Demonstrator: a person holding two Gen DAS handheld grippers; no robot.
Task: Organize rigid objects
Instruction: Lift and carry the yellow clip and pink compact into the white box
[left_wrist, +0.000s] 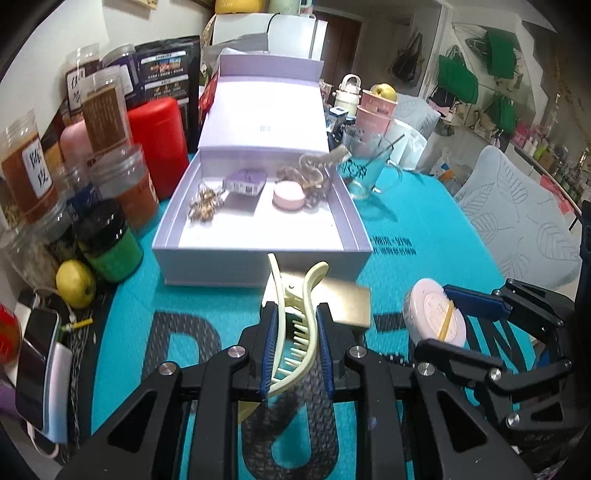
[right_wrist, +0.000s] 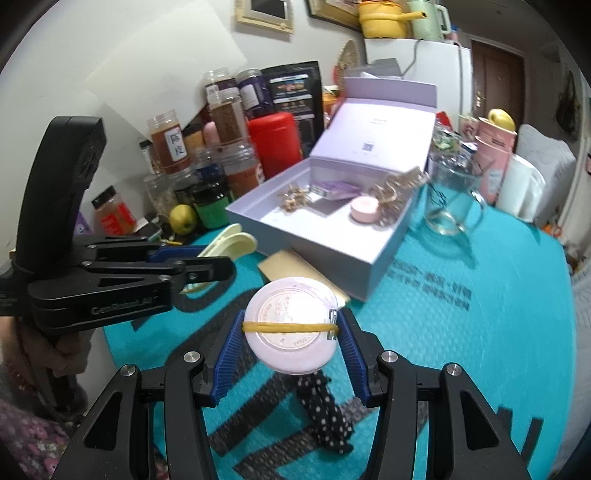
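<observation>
A: We are mid-carry, I judge. Our left gripper (left_wrist: 293, 343) is clamped tight on the pale yellow hair claw (left_wrist: 295, 325), and our right gripper (right_wrist: 290, 332) is closed on the round pink case (right_wrist: 291, 323), its pads pressing on the rim at either side. Both things are clear of the teal mat (right_wrist: 461, 350), just short of the lavender box (left_wrist: 258, 225).

B: So the step is delivery into the box. What does the next move call for?

A: Going forward over the near wall, then lowering onto the bare white floor at the front. The back already holds a gold ornament (left_wrist: 205, 206), a purple card pack (left_wrist: 245, 181), a small pink tin (left_wrist: 290, 195) and a patterned hair clip (left_wrist: 310, 173).

B: How will they handle?

A: The claw is hard, glossy plastic, curved, with a row of teeth; it is gripped across its narrow spine, so it could pivot. The case is a flat smooth disc with a yellow rubber band across it; held on the rim, it may slip if we tilt.

B: Anything left on the mat?

A: A flat gold card (left_wrist: 343, 306) by the box, and a black polka-dot fabric piece (right_wrist: 325, 413) below the case.
</observation>
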